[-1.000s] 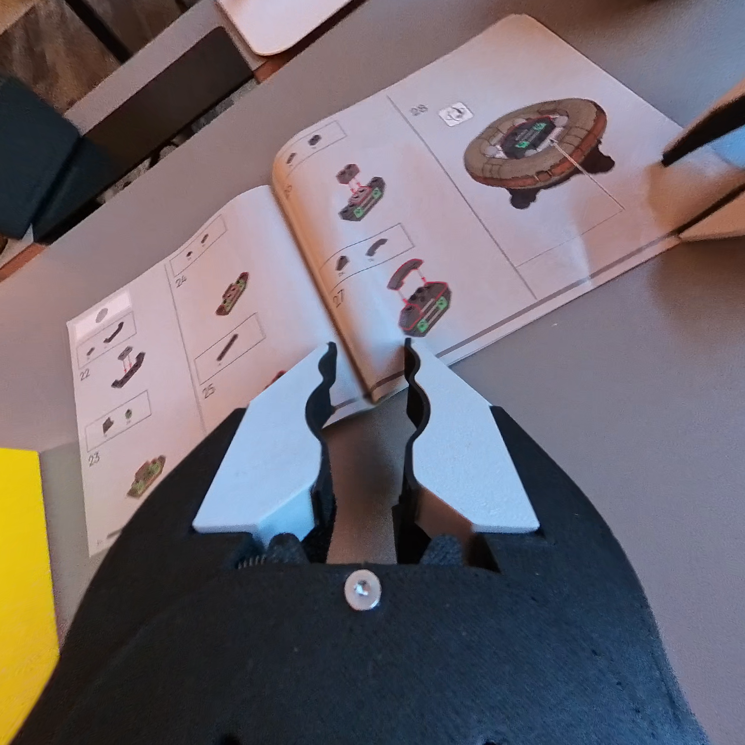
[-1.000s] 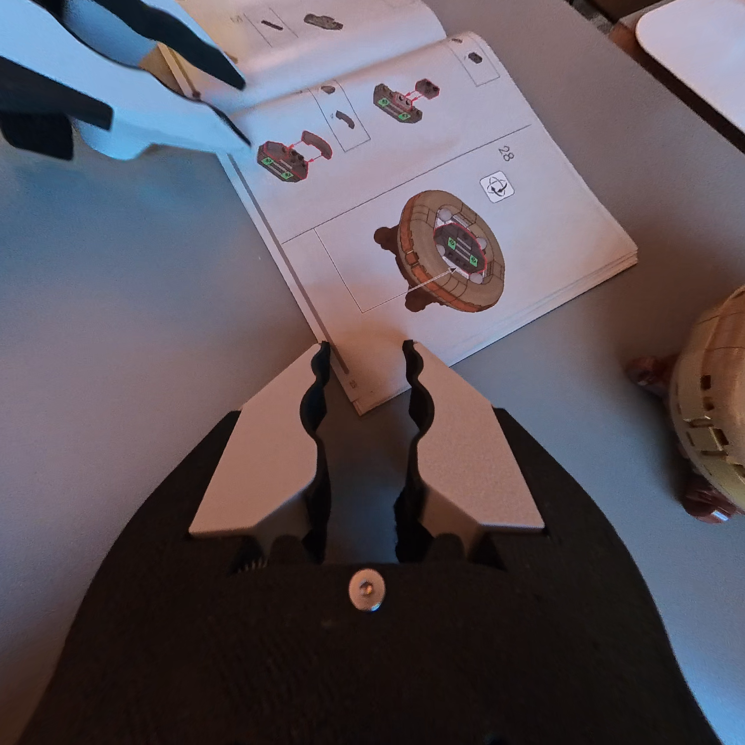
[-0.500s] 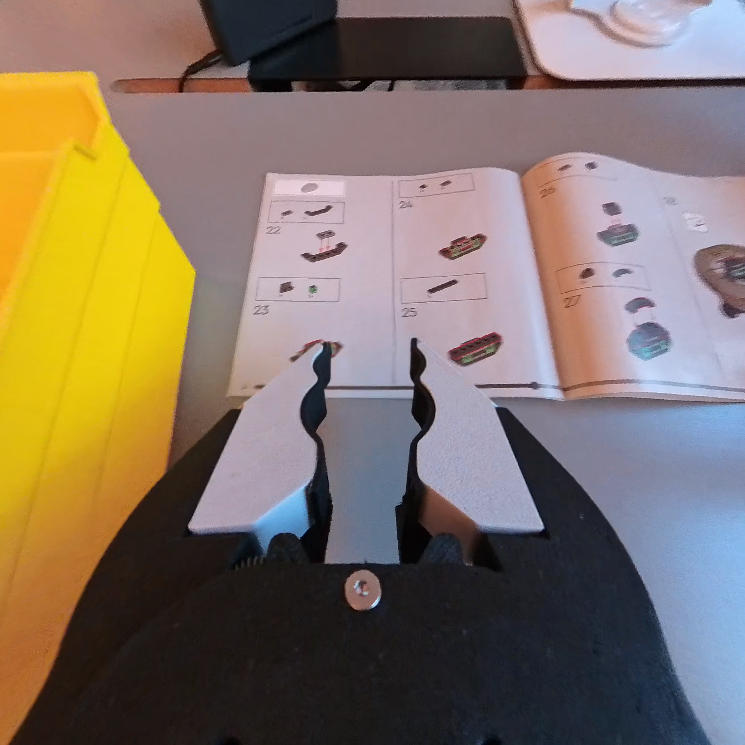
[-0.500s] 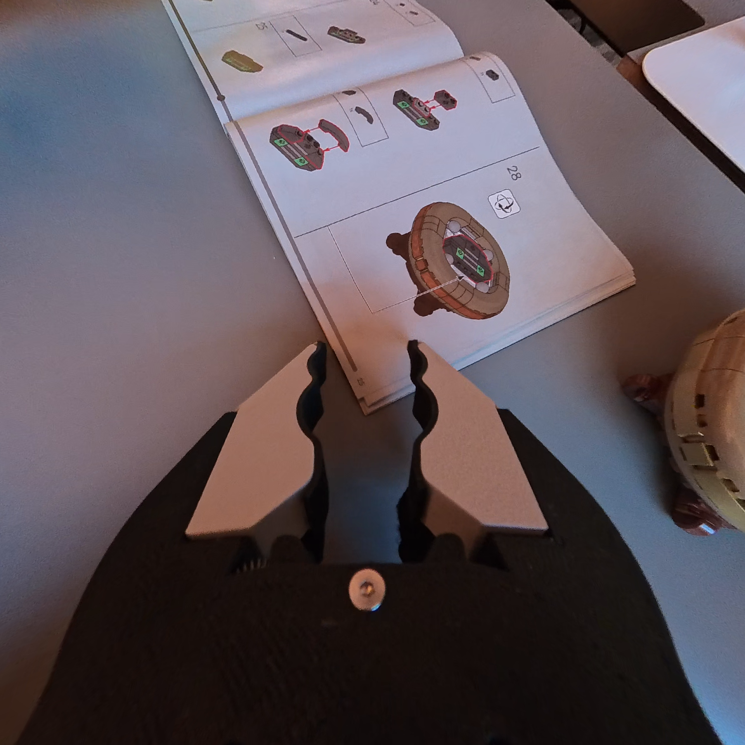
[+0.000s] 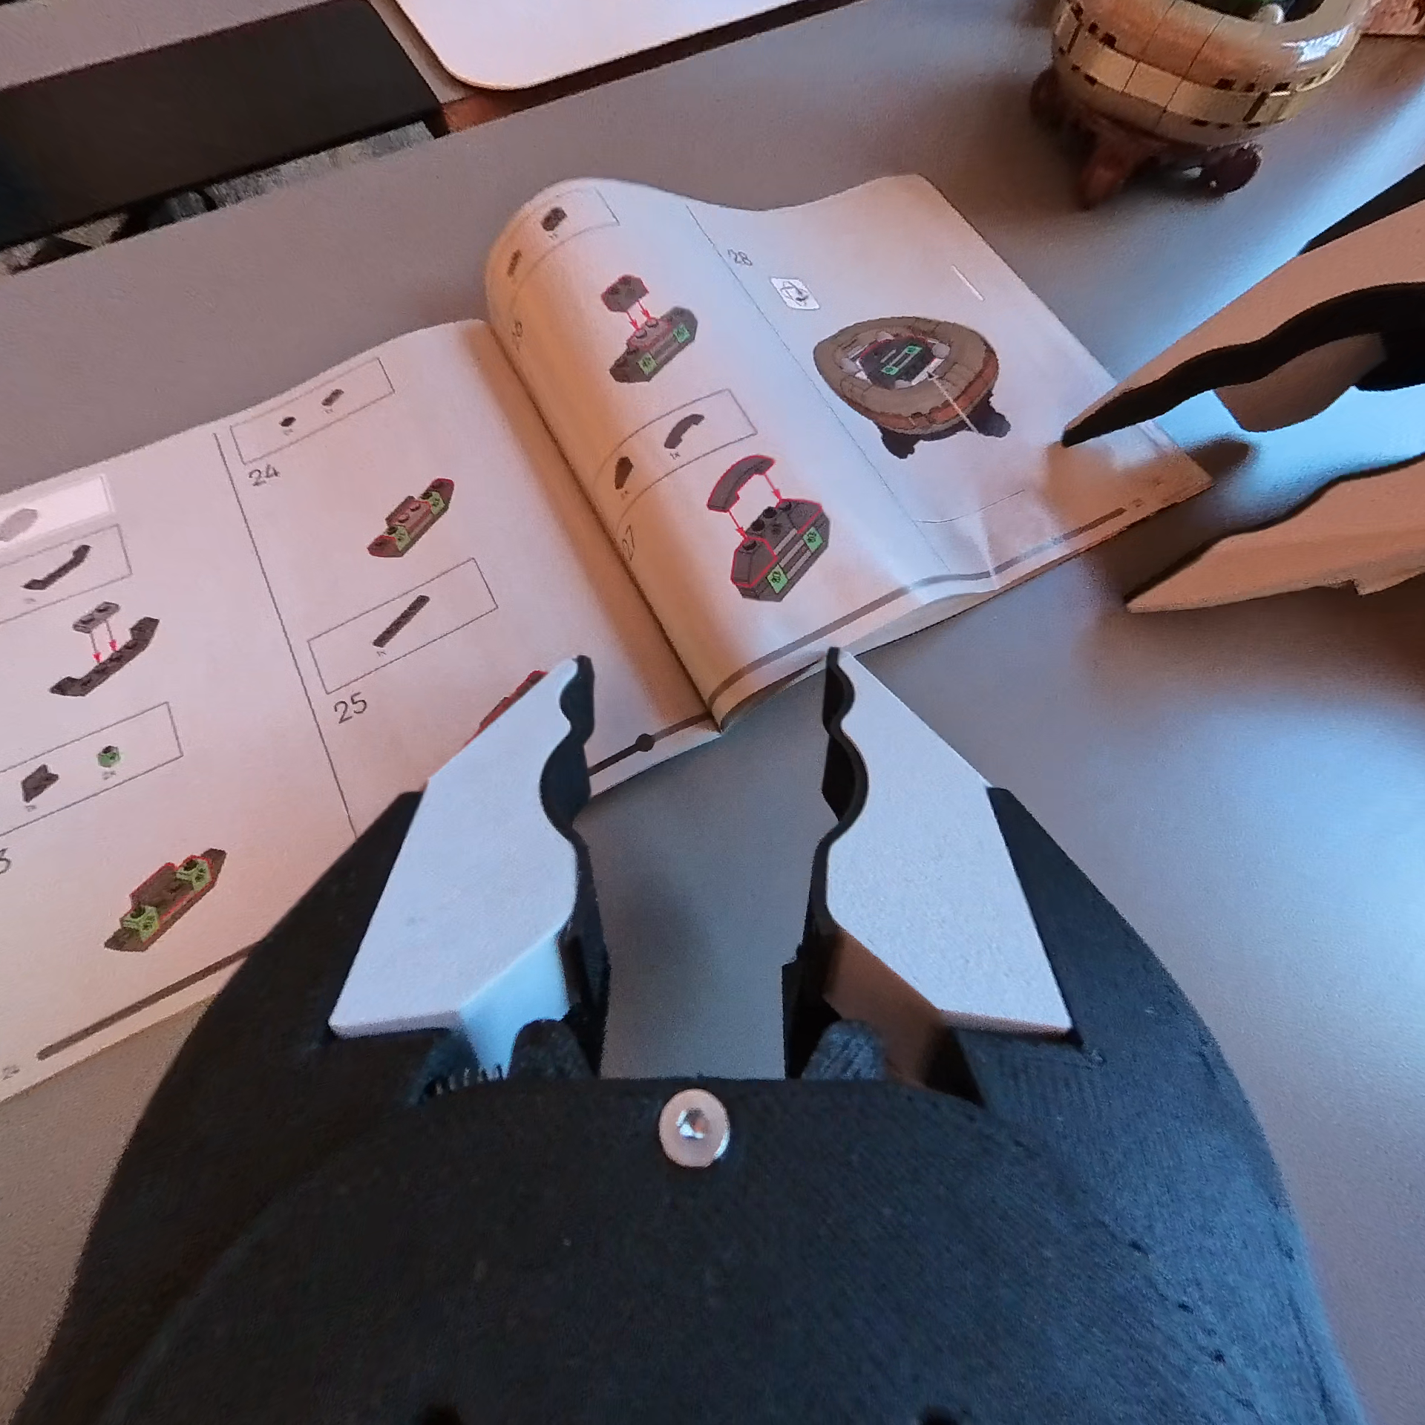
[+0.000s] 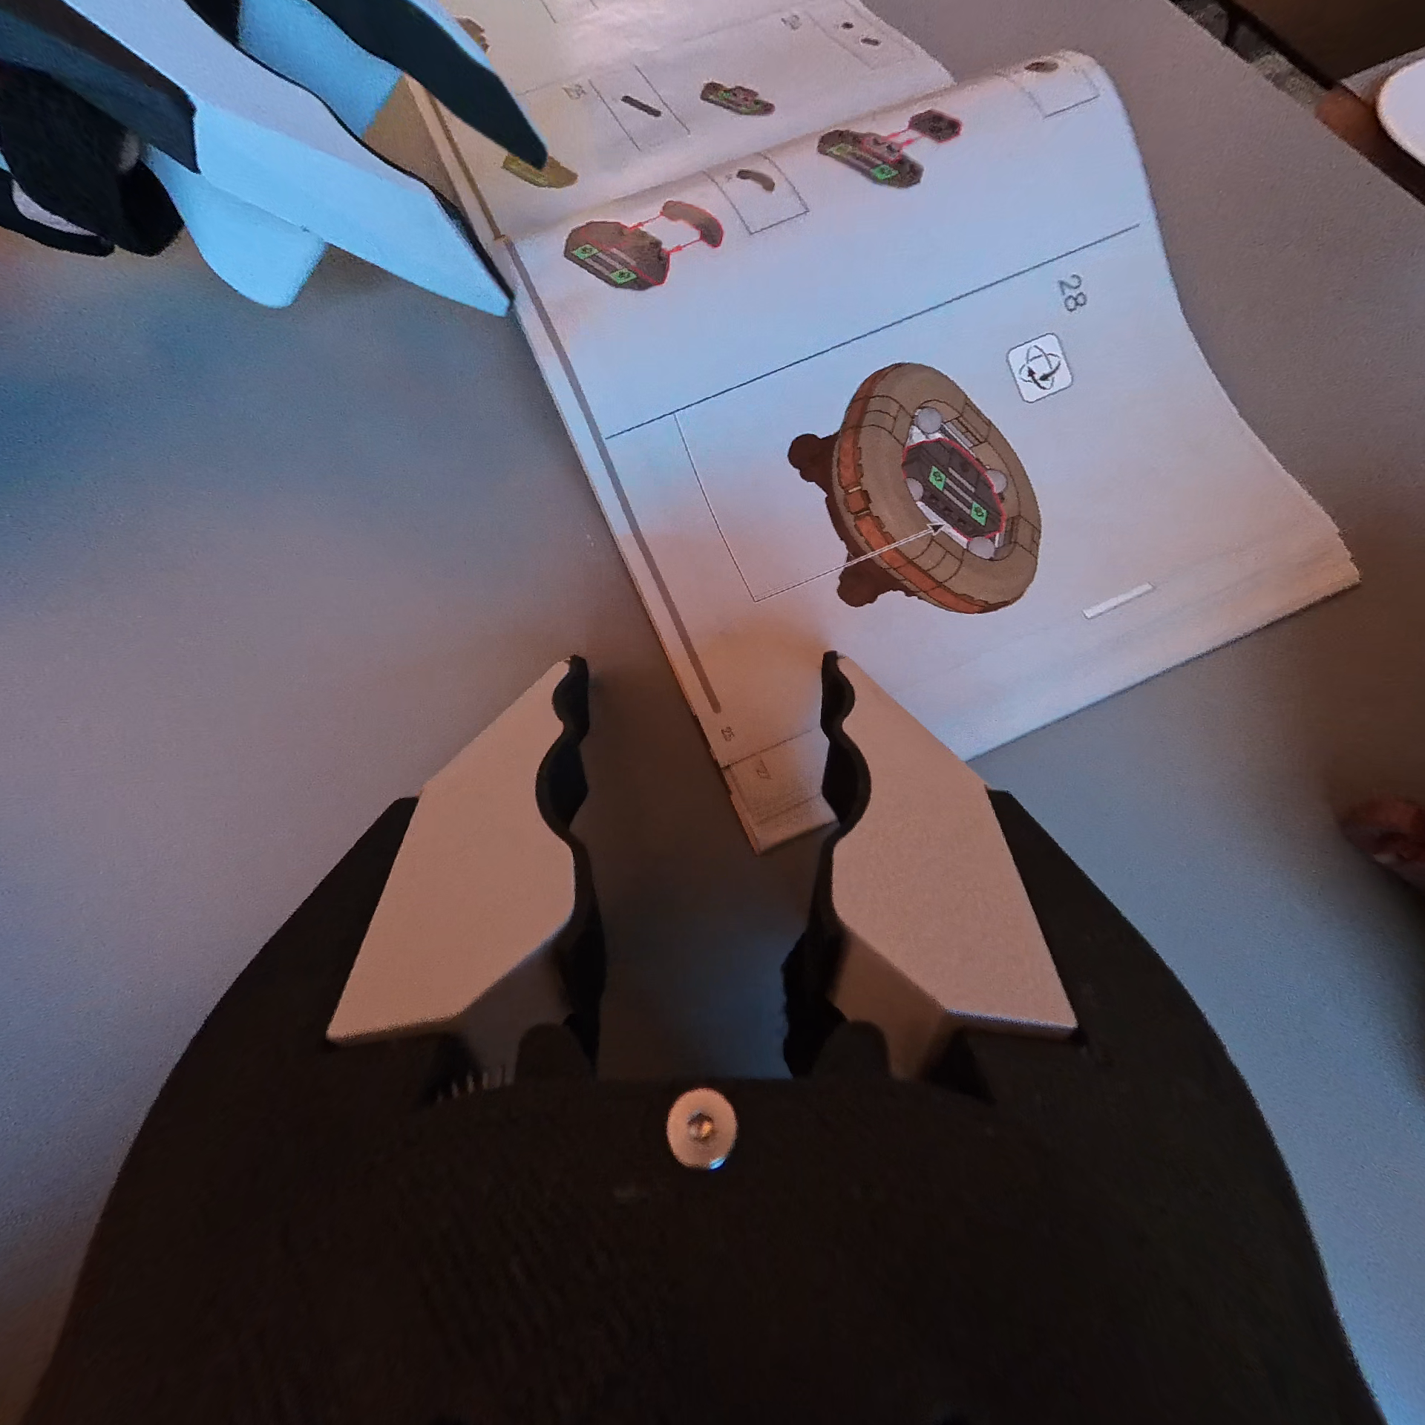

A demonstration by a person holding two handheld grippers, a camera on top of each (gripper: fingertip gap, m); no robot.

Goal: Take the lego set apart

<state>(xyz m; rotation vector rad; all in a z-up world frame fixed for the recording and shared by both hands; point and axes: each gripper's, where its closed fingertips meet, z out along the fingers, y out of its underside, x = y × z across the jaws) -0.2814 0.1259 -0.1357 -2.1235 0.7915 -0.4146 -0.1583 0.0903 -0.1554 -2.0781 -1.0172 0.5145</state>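
The lego set [image 5: 1187, 69], a round tan pot on brown feet, stands on the grey table at the far right in the left wrist view. Only one blurred brown foot [image 6: 1388, 837] shows at the right edge of the right wrist view. An open instruction booklet [image 5: 478, 493] lies between the grippers; it also shows in the right wrist view [image 6: 925, 347]. My left gripper [image 5: 705, 671] is open and empty over the booklet's near edge. My right gripper [image 6: 702, 671] is open and empty over the booklet's corner. Each shows in the other's view: right [image 5: 1099, 524], left [image 6: 520, 231].
A white board [image 5: 617, 38] and a dark flat object [image 5: 193, 116] lie beyond the table's far edge. Bare grey table [image 5: 1157, 810] stretches in front of the booklet and left of it in the right wrist view [image 6: 270, 578].
My left gripper has swung right, away from a yellow bin and back over the booklet, bringing the lego set into view. Both grippers' jaws have opened wider. My right gripper moved forward over the booklet corner.
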